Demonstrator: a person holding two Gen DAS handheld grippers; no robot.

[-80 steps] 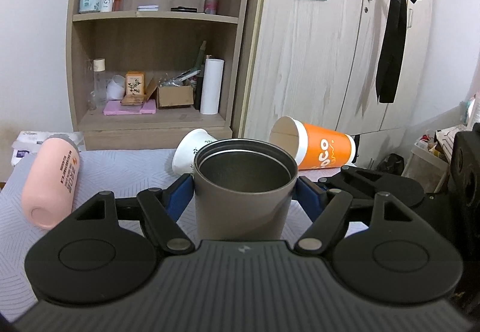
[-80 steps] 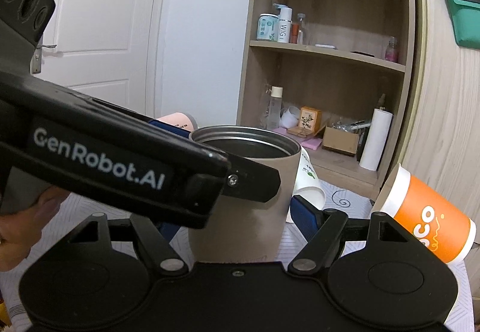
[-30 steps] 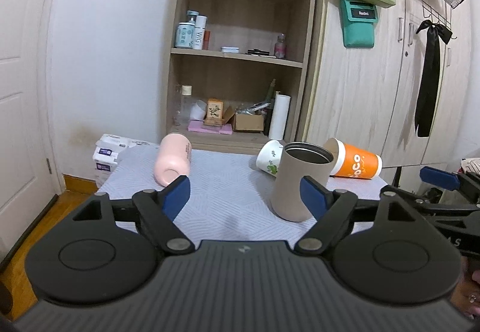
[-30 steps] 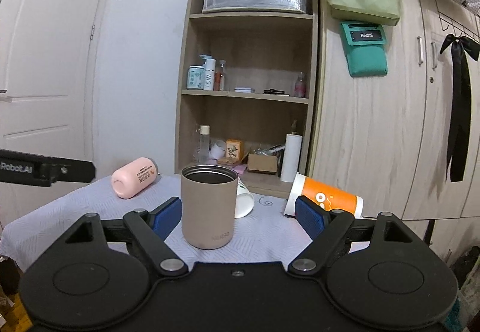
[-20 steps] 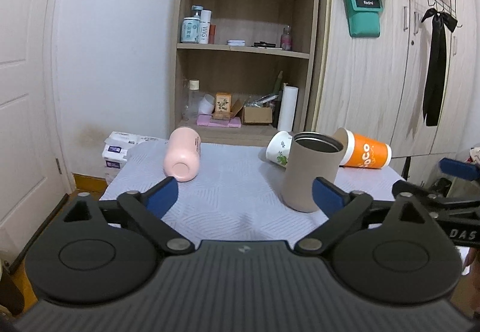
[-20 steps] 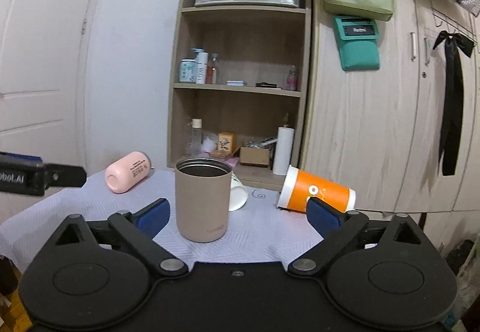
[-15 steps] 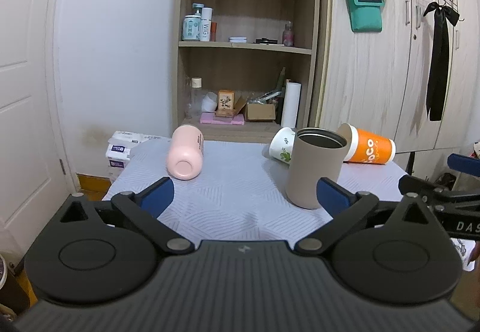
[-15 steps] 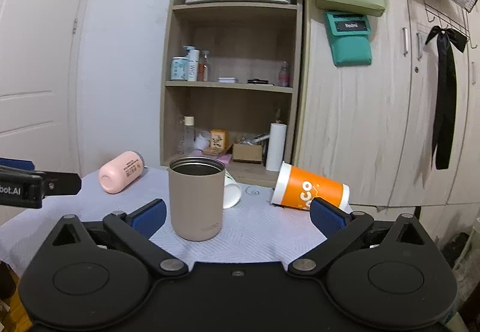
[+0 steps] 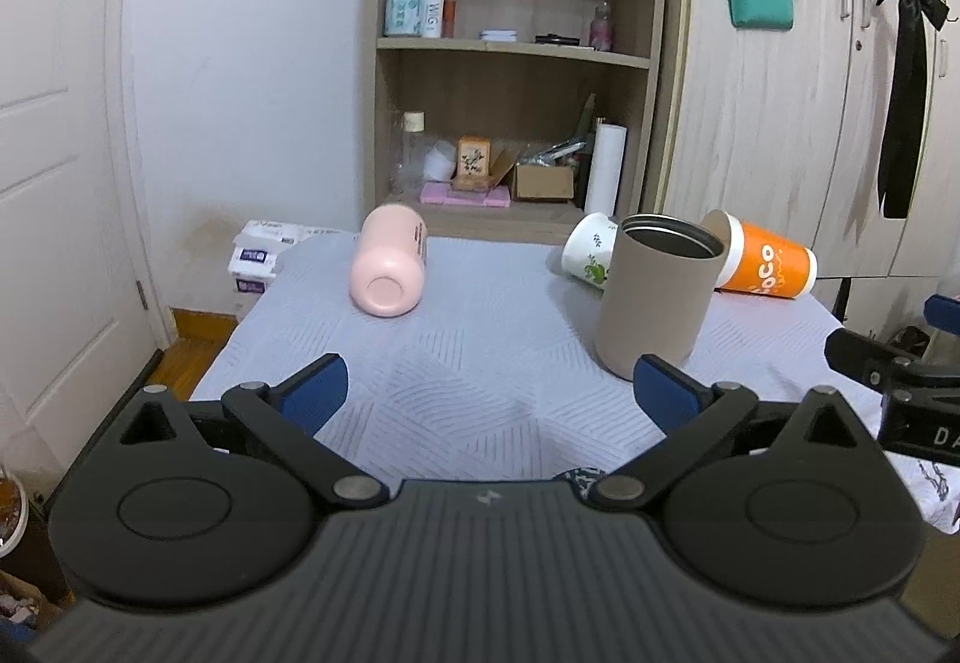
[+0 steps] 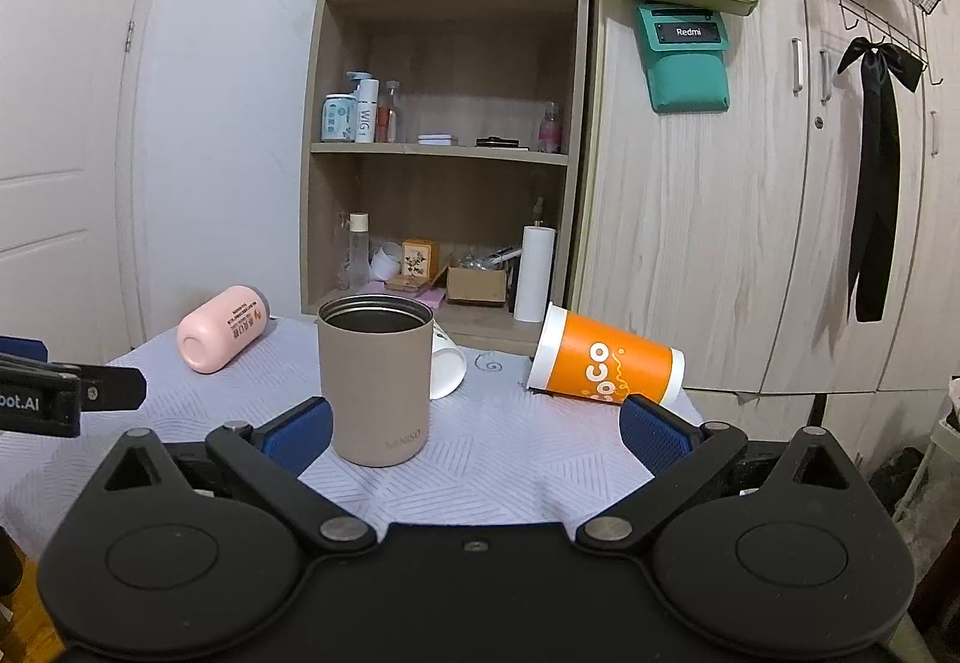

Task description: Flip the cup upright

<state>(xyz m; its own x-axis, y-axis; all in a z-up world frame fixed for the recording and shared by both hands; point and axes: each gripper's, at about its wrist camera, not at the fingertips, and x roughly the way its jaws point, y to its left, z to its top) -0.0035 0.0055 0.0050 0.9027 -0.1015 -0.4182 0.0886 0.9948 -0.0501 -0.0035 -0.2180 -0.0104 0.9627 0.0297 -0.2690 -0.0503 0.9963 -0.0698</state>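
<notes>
Cup: I see the beige tumbler [image 10: 376, 381] standing upright on its base, mouth up, centre-left in the right wrist view and right of centre in the left wrist view [image 9: 658, 295].
Cup surface: matte taupe outer wall, plain cylinder, dark metallic inner wall, thin rim; a faint word is printed low on its side.
Table cover: pale grey cloth [image 9: 480, 363] with a stitched line pattern, covering the top the cup stands on.
Left gripper [image 9: 487, 392]: I read it as released, the blue pads spread wide with only cloth between them; the cup sits beyond and just above the right-hand pad in the frame, not touched.
Right gripper [image 10: 474, 428]: also spread wide and holding nothing; the cup stands just beyond the left-hand pad in the frame, apart from it.
Pink bottle [image 9: 391, 267]: smooth, rounded, lying on its side at upper left of the cloth, well apart from the cup.
Orange paper cup [image 10: 605, 360]: tapered, white rim, lying on its side to the right of the tumbler.
White paper cup [image 9: 588, 254]: green leaf print, on its side right behind the tumbler; I cannot tell whether they touch.
Shelf unit [image 10: 444, 147]: wood-grain, behind the table, holding bottles and small boxes.
</notes>
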